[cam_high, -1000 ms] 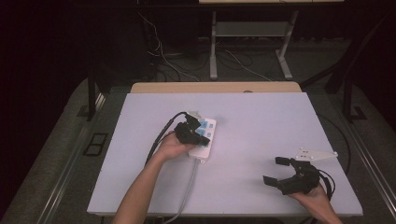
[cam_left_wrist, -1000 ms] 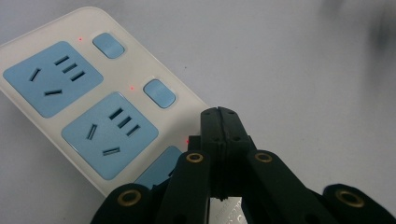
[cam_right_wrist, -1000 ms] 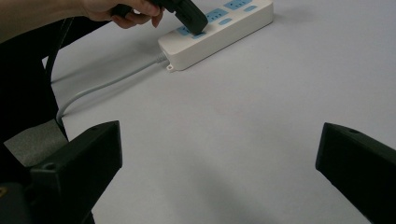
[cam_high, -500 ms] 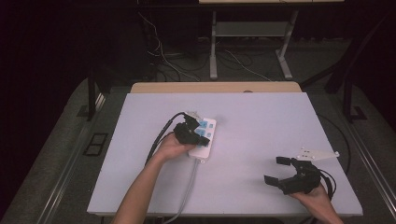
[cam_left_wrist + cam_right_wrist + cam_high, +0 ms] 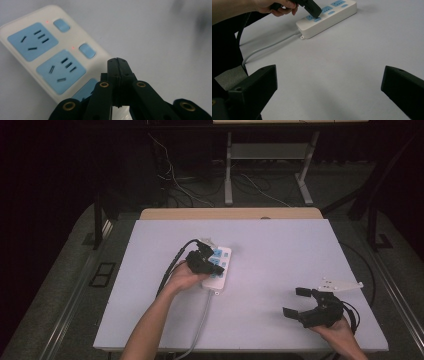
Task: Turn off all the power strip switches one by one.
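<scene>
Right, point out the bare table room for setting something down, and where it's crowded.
Bare: the stretch between the power strip and the right gripper, the far right corner beyond the strip, and the table's left edge. Crowded: around the strip, where the left gripper hovers and its grey cord runs to the near edge.

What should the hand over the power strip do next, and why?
Probably press a little further down. The left gripper, jaws shut with nothing between them, points its tip at the switch end of the power strip, where two red lights glow beside the other blue switches. The right gripper waits open.
</scene>
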`<control>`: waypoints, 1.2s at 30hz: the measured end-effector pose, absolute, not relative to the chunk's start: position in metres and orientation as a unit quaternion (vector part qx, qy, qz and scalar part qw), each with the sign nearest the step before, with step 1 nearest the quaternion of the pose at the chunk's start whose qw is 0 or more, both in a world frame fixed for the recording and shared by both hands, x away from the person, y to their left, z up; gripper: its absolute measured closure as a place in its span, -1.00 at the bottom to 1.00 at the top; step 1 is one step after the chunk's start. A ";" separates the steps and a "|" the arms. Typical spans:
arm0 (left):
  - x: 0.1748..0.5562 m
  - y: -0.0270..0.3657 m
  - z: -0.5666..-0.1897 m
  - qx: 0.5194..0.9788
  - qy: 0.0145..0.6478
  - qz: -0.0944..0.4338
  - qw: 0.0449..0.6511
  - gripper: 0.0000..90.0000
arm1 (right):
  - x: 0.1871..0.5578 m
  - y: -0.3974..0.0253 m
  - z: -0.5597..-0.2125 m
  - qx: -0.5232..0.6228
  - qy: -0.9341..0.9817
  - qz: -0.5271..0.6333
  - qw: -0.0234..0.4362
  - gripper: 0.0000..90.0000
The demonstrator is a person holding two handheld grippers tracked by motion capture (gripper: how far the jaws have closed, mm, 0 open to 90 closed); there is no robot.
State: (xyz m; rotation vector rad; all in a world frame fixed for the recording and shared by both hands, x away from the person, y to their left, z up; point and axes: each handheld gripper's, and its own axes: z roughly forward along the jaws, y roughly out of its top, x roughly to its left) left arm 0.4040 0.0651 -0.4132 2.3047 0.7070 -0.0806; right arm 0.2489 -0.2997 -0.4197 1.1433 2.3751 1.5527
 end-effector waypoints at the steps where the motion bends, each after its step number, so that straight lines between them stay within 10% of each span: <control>1: 0.405 0.066 -0.413 0.893 0.272 -0.034 0.355 0.99 | 0.249 -0.300 -0.420 0.373 0.776 0.507 0.041 -0.99; 36: 0.425 0.055 -0.382 0.899 0.257 -0.008 0.353 0.99 | 0.249 -0.300 -0.420 0.372 0.777 0.506 0.039 -0.99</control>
